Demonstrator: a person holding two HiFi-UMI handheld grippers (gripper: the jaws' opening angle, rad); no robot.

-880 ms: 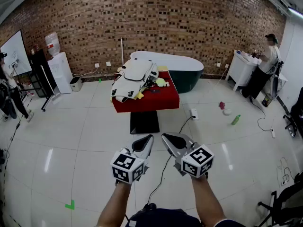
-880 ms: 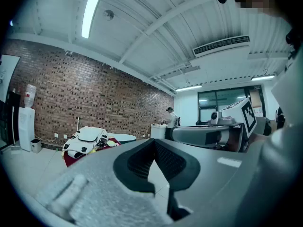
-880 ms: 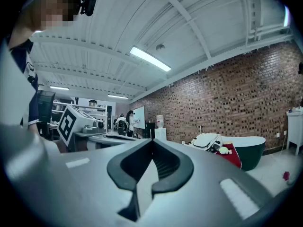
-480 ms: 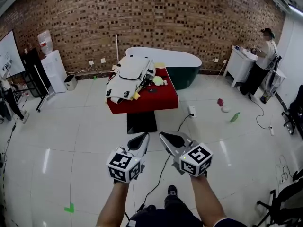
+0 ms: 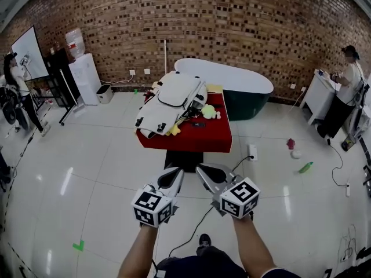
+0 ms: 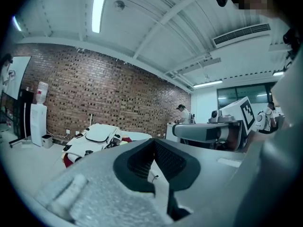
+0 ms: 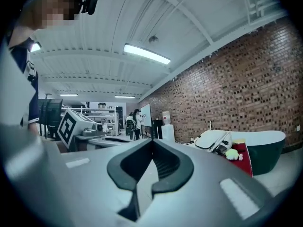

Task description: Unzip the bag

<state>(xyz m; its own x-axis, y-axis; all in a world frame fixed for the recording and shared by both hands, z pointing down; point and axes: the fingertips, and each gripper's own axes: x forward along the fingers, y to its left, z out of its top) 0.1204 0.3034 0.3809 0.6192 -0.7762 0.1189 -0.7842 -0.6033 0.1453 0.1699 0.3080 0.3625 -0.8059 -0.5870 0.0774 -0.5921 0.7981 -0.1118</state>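
The bag (image 5: 173,99) lies on the red surface (image 5: 200,139), stretched along its left edge from the far left corner toward the near left corner. Its lower part droops over that edge. A few soft toys (image 5: 209,111) sit just beside it, toward the middle. The person stands on the floor (image 5: 87,172), well apart from the surface's near edge. The step in hand therefore looks like the approach, and no unzipping has begun.

The left hand-held gripper (image 5: 177,174) is clenched with nothing between its jaws, and the right hand-held gripper (image 5: 206,172) is clenched and empty too. Both are held side by side, pointing toward the surface.

To do this well, the person should probably come up to the near left corner, where the bag is closest, and part both sets of jaws before reaching in. The zip cannot be made out from here, so it needs finding first. One gripper would best pin the fabric beside the zip's closed end. The other can then pinch the pull and draw it along the track, clear of the toys.
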